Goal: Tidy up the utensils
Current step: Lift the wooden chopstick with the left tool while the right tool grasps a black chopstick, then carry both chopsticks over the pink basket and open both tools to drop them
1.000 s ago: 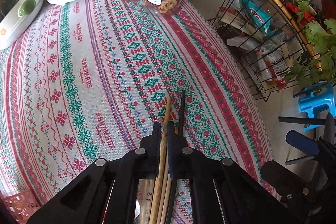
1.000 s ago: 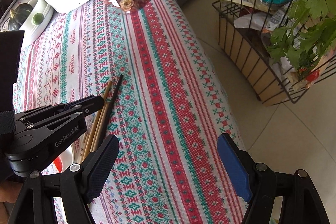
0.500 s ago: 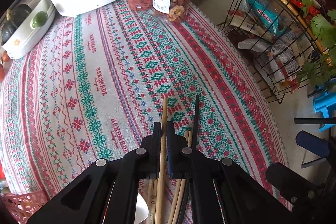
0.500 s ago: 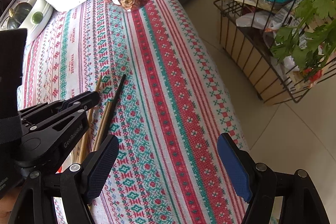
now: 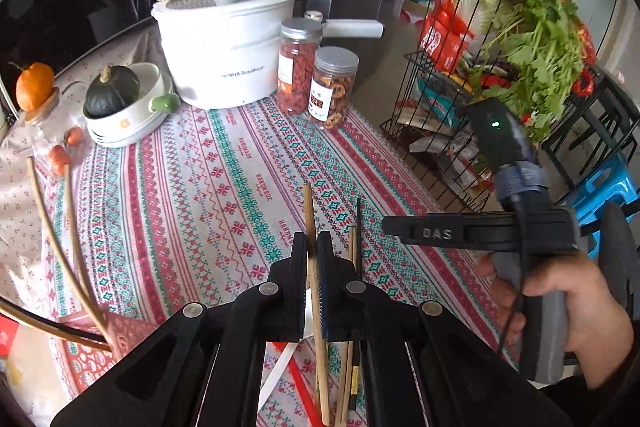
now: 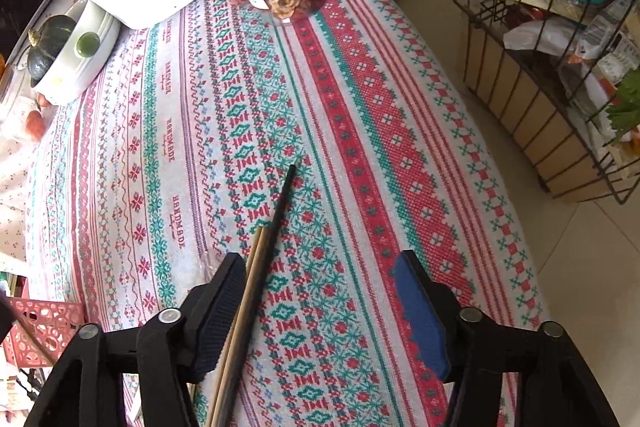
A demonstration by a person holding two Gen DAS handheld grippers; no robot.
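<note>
My left gripper [image 5: 313, 247] is shut on a single wooden chopstick [image 5: 309, 215] and holds it lifted above the patterned tablecloth [image 5: 200, 195]. Other chopsticks, two wooden ones [image 5: 353, 247] and a black one [image 5: 358, 223], lie on the cloth just right of it. In the right wrist view my right gripper [image 6: 320, 279] is open and empty, low over the cloth; the black chopstick [image 6: 282, 203] and the wooden ones [image 6: 256, 251] lie beside its left finger [image 6: 224, 291]. The right gripper's body and the hand holding it [image 5: 560, 291] show at the right of the left wrist view.
A red perforated basket [image 5: 120, 331] sits at the near left with curved bamboo handles [image 5: 52, 239] over it. A white pot [image 5: 224, 51], two jars [image 5: 332, 87], a bowl with a squash [image 5: 116, 103] stand at the back. A wire rack of vegetables [image 5: 500, 67] stands off the table's right edge.
My left gripper has lifted and tilted up with the one wooden chopstick, leaving the others on the cloth. My right gripper has moved left and down toward the lying chopsticks.
</note>
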